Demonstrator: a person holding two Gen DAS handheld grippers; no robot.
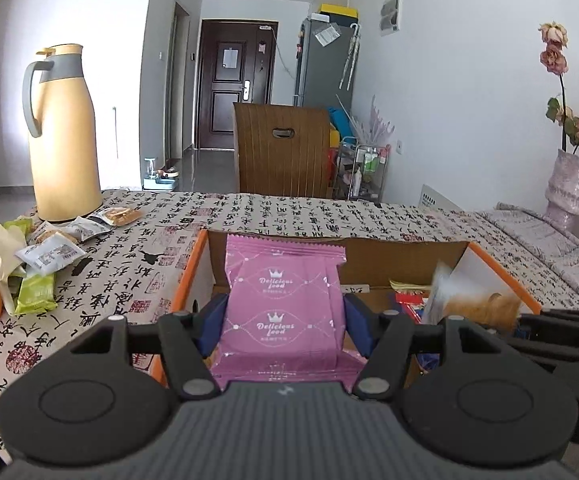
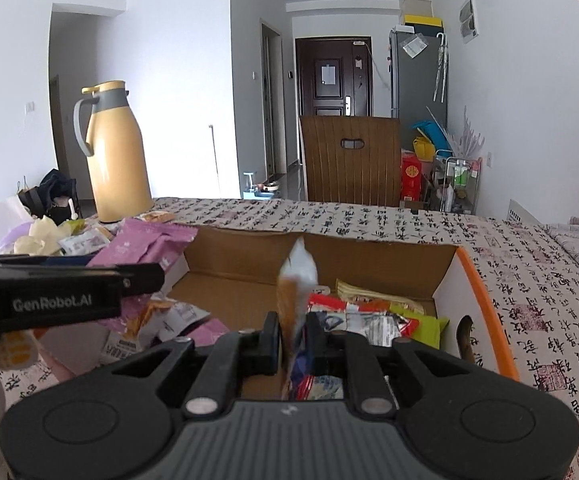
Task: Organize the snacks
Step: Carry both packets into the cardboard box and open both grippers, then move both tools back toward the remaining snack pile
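We hold both snacks over the box (image 1: pixel 501 276), left fingers (image 1: pixel 215 324) clamping the pink packet (image 1: pixel 285 304) at twelve o'clock, right fingers (image 2: pixel 271 334) pinching what looks like an orange-and-white packet (image 2: pixel 295 280); next we lower and release.

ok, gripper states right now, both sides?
Left gripper: shut on the pink packet, held over the box.
Right gripper: shut on a white-and-orange packet, also over the box.

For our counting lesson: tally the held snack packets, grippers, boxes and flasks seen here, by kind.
Grippers: 2, left gripper and right gripper
Held packets: 2, pink packet and orange-and-white packet
Cardboard box: 1
Yellow flask: 1
Total: 6
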